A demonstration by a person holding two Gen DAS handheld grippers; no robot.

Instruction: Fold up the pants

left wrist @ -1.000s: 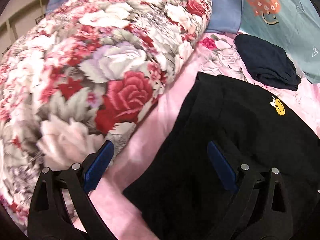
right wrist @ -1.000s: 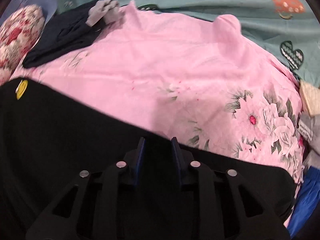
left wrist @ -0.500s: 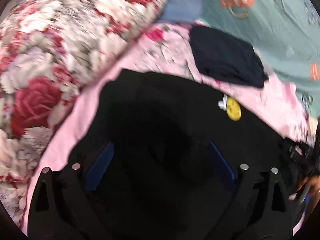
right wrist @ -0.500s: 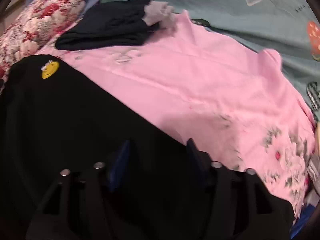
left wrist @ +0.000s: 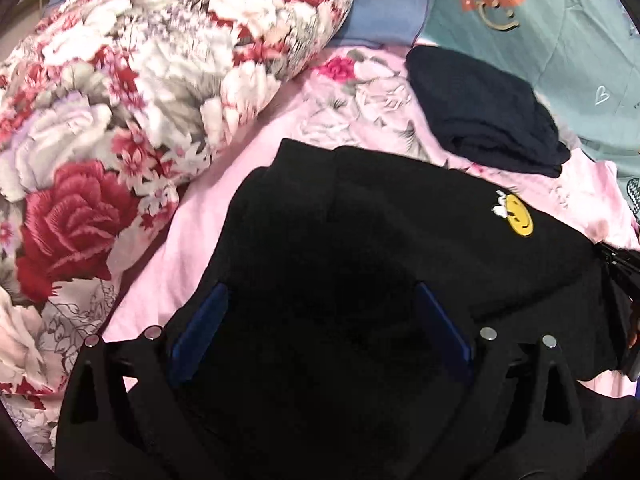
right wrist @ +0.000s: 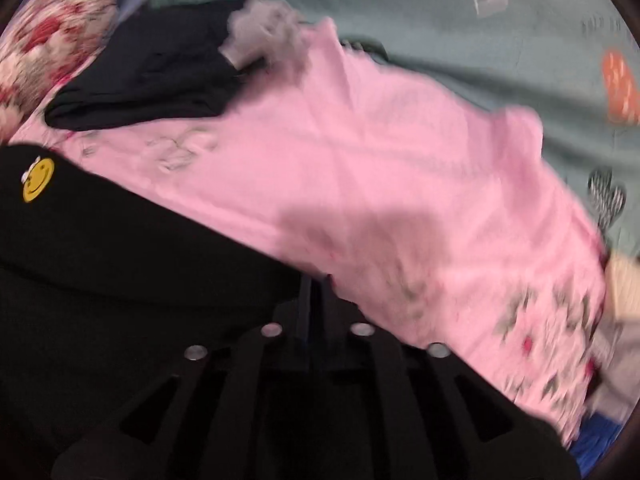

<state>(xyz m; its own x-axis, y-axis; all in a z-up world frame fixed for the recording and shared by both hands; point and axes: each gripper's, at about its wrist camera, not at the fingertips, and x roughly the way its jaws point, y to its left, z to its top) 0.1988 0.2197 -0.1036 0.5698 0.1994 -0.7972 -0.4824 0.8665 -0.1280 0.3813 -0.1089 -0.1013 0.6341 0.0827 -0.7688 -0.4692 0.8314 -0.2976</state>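
Note:
The black pants (left wrist: pixel 380 240) with a yellow smiley patch (left wrist: pixel 518 220) lie on a pink floral sheet (left wrist: pixel 248 152). My left gripper (left wrist: pixel 320 304) is open just above the pants' near part, blue pads apart over the black cloth. In the right wrist view the pants (right wrist: pixel 120 260) fill the lower left, smiley patch (right wrist: pixel 38 178) at the far left. My right gripper (right wrist: pixel 314 284) is shut on the pants' right edge. It also shows at the right edge of the left wrist view (left wrist: pixel 620 264).
A rolled floral quilt (left wrist: pixel 140 100) lies at the left. A folded dark navy garment (left wrist: pixel 480 116) sits beyond the pants, with a grey cloth (right wrist: pixel 260 32) beside it. A teal blanket (right wrist: pixel 480 40) lies at the back, something blue (right wrist: pixel 596 444) at the lower right.
My left gripper moved right from beside the quilt to over the pants, still open. My right gripper opened half a second ago, then shut on the pants' right edge.

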